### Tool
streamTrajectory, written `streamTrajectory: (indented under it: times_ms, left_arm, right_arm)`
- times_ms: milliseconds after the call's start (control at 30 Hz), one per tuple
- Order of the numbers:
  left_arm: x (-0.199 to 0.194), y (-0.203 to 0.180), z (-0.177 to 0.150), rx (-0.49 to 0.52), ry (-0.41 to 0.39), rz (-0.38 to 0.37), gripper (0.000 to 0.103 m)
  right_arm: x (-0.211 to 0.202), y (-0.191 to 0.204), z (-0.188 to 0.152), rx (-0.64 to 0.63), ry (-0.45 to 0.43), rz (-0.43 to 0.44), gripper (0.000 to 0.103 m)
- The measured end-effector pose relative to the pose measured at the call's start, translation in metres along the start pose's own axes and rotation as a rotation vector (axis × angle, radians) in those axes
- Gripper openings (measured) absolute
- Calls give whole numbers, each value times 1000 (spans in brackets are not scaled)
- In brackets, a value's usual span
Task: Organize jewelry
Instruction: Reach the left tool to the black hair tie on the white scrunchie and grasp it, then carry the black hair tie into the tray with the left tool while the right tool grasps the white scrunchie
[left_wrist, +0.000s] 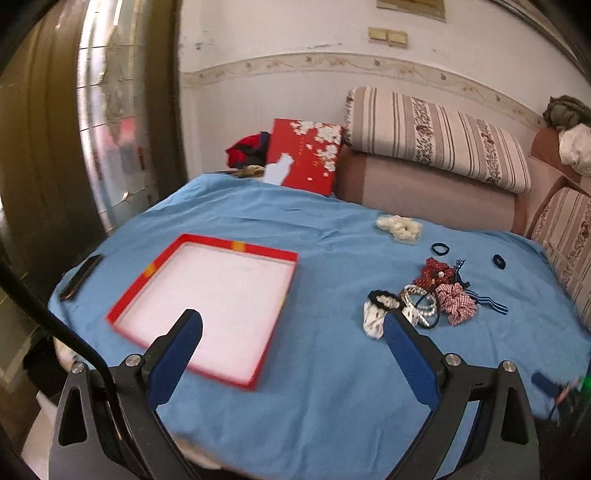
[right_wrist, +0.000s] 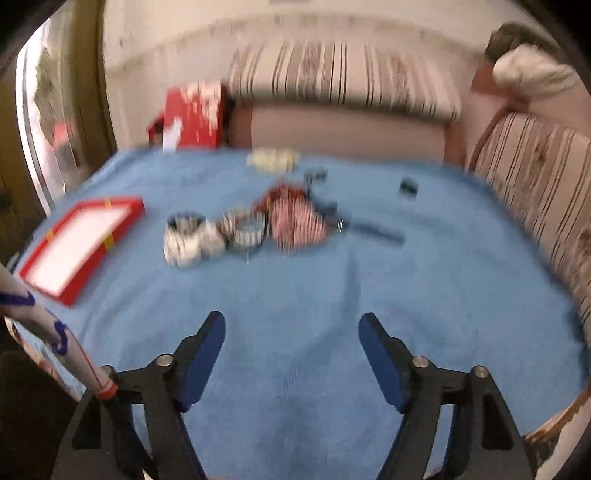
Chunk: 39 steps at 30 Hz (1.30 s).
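Note:
A shallow red box (left_wrist: 207, 306) with a white inside lies open on the blue cloth (left_wrist: 325, 369), left of centre; it shows blurred as the red box (right_wrist: 81, 243) in the right wrist view. A heap of hair ties, scrunchies and a pearl bracelet (left_wrist: 424, 299) lies to its right, seen blurred as the heap (right_wrist: 251, 229). My left gripper (left_wrist: 291, 323) hovers open above the cloth, its left finger over the box's near corner. My right gripper (right_wrist: 291, 323) stands open over bare cloth, short of the heap, with nothing between its fingers.
A cream scrunchie (left_wrist: 399, 227), two dark hair ties (left_wrist: 441, 249) and a dark flat object (left_wrist: 79, 277) at the left edge lie on the cloth. A red flowered lid (left_wrist: 306, 155) leans at the back. A striped sofa (left_wrist: 436, 147) borders the back and right.

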<state>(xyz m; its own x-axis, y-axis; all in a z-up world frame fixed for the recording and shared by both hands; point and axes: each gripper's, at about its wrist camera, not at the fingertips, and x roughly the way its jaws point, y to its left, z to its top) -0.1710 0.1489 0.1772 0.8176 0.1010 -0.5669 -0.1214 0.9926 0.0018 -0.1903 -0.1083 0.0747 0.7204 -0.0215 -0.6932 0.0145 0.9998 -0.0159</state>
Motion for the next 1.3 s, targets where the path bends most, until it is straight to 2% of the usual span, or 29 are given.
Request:
streamTrajectory:
  times_ms: [100, 300, 333, 400, 467, 600, 700, 833, 933, 1033, 1067, 1100, 1133, 1200, 1300]
  left_arm:
    - [34, -8, 10, 16, 16, -18, 98]
    - [124, -4, 25, -32, 119, -83, 97]
    - [137, -2, 25, -41, 141, -98, 93]
    - [159, 1, 23, -53, 190, -119, 76]
    - [180, 3, 20, -74, 247, -168, 70]
    - [205, 3, 19, -121, 291, -250, 69]
    - [223, -2, 23, -158, 327, -355, 68]
    - [244, -21, 21, -140, 360, -438, 68]
    - [256, -38, 16, -145, 418, -510, 68]
    - [263, -57, 10, -101, 451, -509, 68]
    - [263, -63, 7, -70, 456, -501, 57]
    - [263, -67, 5, -47, 459, -497, 28]
    - [262, -71, 3, -23, 468, -493, 14]
    - [256, -68, 2, -32, 463, -482, 11]
    - [246, -58, 8, -67, 432, -504, 9]
  right_arm:
    - [9, 2, -2, -31, 34, -19, 78]
    - [21, -8, 10, 36, 87, 11, 78]
    - [25, -8, 13, 47, 96, 14, 78]
    - [33, -6, 20, 57, 105, 6, 78]
    - [40, -2, 27, 61, 110, 1, 78]
    - [56, 10, 42, 61, 109, 6, 78]
    - [66, 21, 49, 52, 106, 3, 78]
    - [79, 31, 49, 60, 124, 23, 78]
    - [86, 37, 44, 56, 142, 29, 78]
    - [90, 42, 40, 34, 156, 26, 78]
    - [90, 43, 39, 29, 157, 25, 78]
    - [90, 44, 38, 28, 157, 26, 78]
    - [90, 44, 38, 28, 157, 29, 78]
    - [89, 44, 40, 35, 153, 44, 78]
    - [87, 47, 45, 35, 144, 73, 79]
